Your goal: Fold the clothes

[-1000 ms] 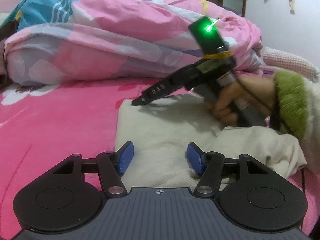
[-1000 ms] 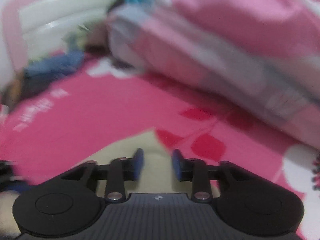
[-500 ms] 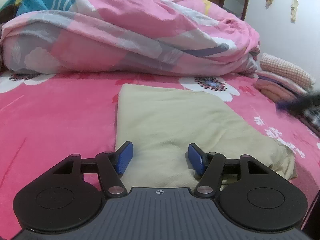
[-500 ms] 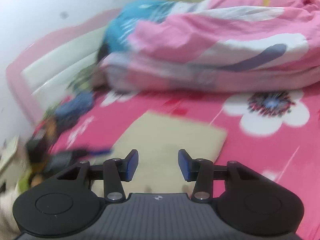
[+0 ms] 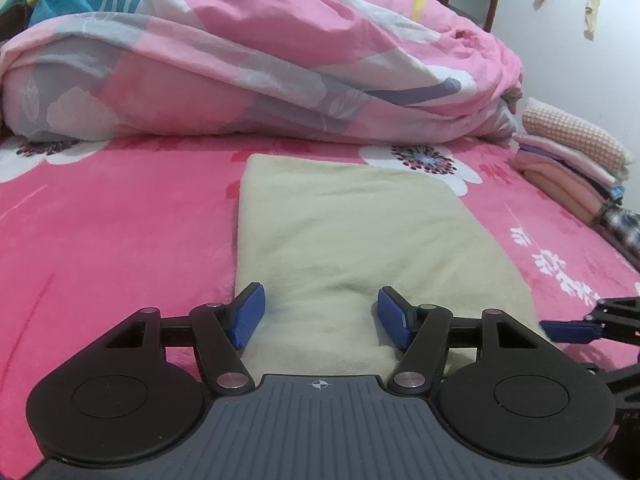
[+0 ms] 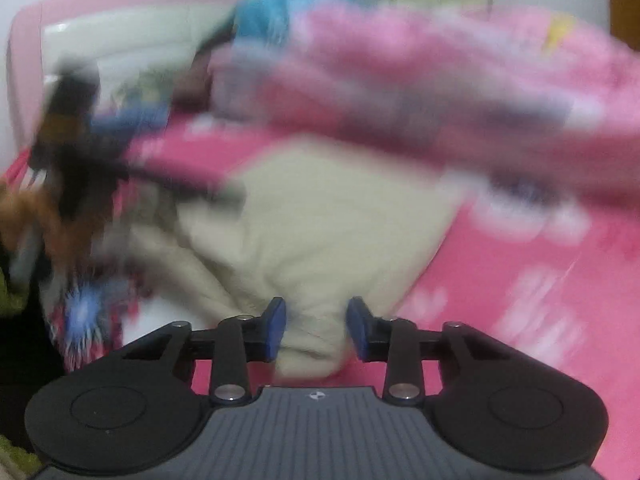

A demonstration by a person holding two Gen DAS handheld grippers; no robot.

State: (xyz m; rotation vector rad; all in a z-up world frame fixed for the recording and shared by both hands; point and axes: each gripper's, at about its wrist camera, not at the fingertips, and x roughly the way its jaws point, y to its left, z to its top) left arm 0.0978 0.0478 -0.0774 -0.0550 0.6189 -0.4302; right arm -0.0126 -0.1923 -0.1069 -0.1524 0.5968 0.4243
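A folded beige garment lies flat on the pink bed cover. My left gripper stands open over the garment's near edge, nothing between its blue pads. The right gripper's blue tip enters the left wrist view at the far right, beside the garment's near right corner. The right wrist view is blurred by motion. There the right gripper is open, its pads either side of a bunched corner of the beige garment. The left gripper and a hand show as a dark smear at the left.
A rolled pink floral duvet fills the back of the bed. A stack of folded clothes sits at the right edge by the white wall. A pale headboard stands at the far left in the right wrist view.
The right gripper and hand left the garment's far end, swung out of the left wrist view, and now come in low at its near right corner. My left gripper stayed put.
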